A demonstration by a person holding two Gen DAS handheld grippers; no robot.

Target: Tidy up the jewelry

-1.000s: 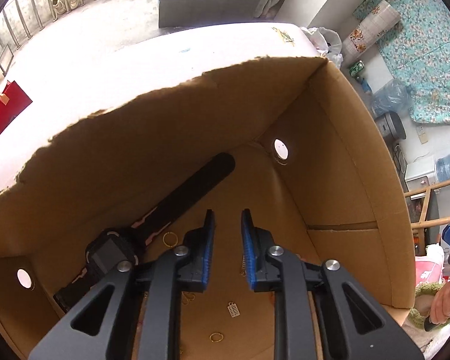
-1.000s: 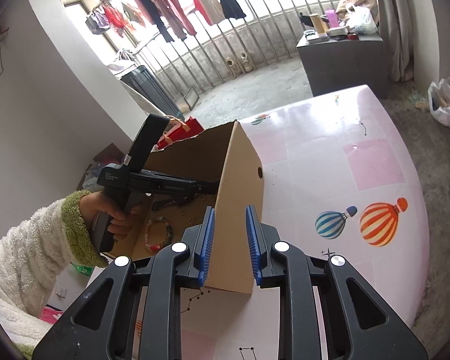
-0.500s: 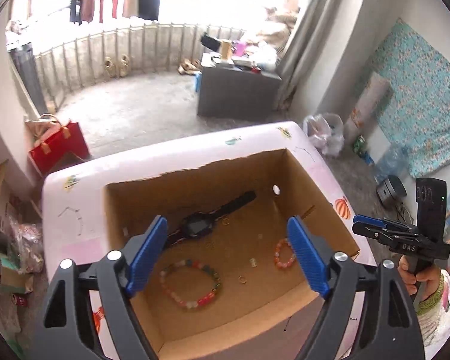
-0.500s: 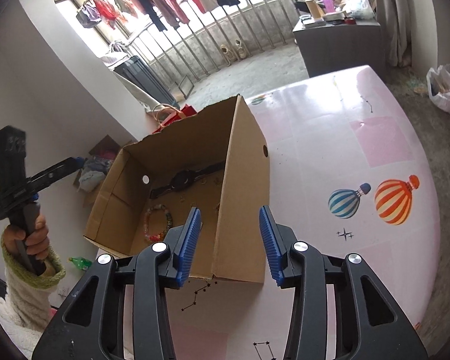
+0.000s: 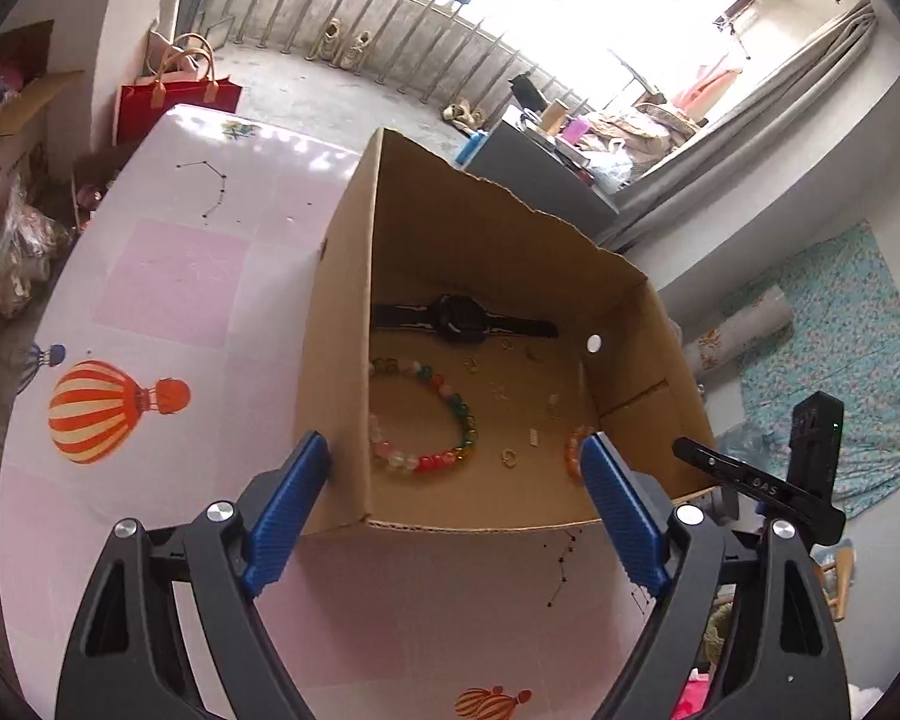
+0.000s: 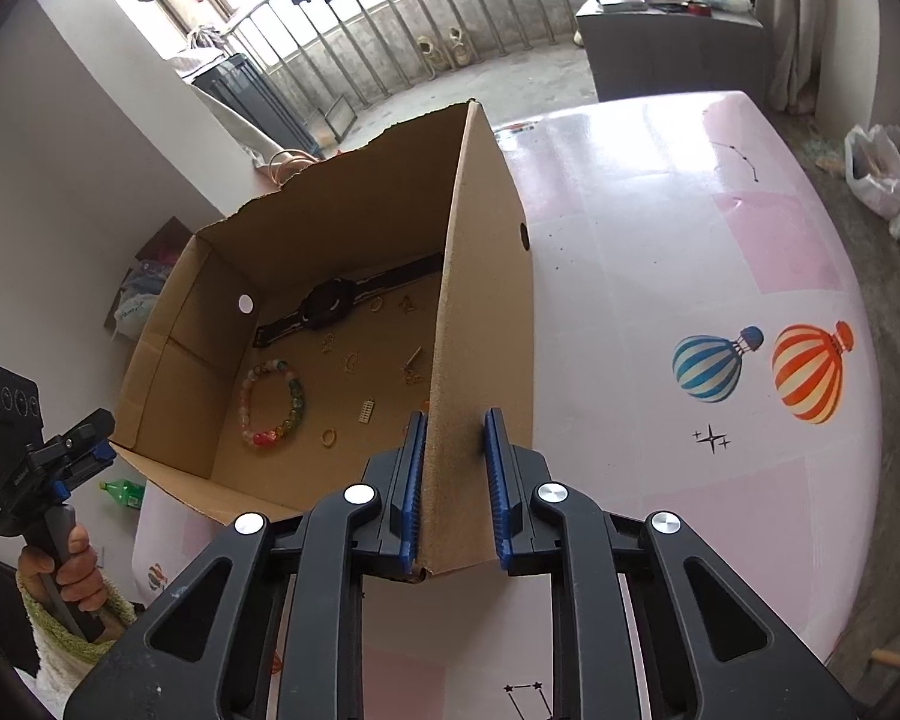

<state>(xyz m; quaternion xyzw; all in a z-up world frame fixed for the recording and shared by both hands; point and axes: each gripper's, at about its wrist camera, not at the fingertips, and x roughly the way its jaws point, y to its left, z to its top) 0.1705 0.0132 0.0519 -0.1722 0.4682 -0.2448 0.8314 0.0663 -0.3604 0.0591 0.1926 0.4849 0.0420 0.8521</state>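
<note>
An open cardboard box [image 5: 342, 312] stands on the pink table [image 5: 168, 276]. Inside lie a black watch [image 5: 459, 319], a multicoloured bead bracelet [image 5: 444, 420], an orange bead bracelet [image 5: 573, 450] and several small gold rings and charms [image 5: 510, 457]. My left gripper [image 5: 456, 516] is wide open and empty, raised in front of the box's near wall. My right gripper [image 6: 453, 492] straddles the box's right wall [image 6: 480, 360], its jaws close to both faces of the cardboard. The watch [image 6: 330, 306] and bead bracelet [image 6: 273, 402] also show in the right wrist view.
The table [image 6: 690, 276] carries balloon prints [image 6: 762, 372]. A red bag [image 5: 177, 102] and cartons stand on the floor at the left. A grey cabinet [image 6: 672, 48] stands by the railing. Floral fabric [image 5: 828, 348] lies at the right.
My left gripper has come up out of the box, opened wide and swung to the box's near left. My right gripper has opened slightly, then narrowed around the box's right wall.
</note>
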